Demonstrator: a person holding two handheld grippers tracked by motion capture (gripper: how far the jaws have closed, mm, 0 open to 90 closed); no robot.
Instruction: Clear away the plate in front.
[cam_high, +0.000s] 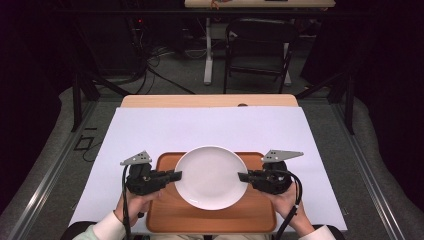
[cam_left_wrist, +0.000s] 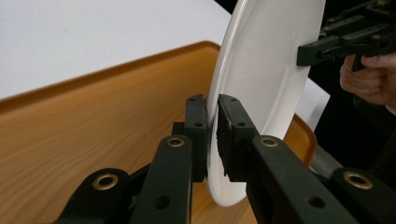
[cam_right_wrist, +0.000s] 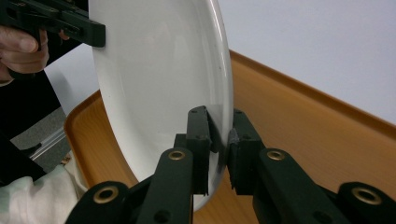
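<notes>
A round white plate (cam_high: 210, 176) lies over an orange-brown wooden tray (cam_high: 170, 215) near the table's front edge. My left gripper (cam_high: 176, 175) is shut on the plate's left rim, and my right gripper (cam_high: 242, 176) is shut on its right rim. In the left gripper view the plate (cam_left_wrist: 266, 70) stands edge-on with its rim pinched between the two black pads (cam_left_wrist: 196, 130). The right gripper view shows the plate (cam_right_wrist: 159, 79) clamped the same way by its fingers (cam_right_wrist: 198, 140), with the other gripper gripping the far rim at the upper left.
A white sheet (cam_high: 200, 130) covers the wooden table (cam_high: 210, 100) around the tray. Beyond the table stand a dark chair (cam_high: 260, 50) and a white table leg (cam_high: 208, 50), with cables on the floor.
</notes>
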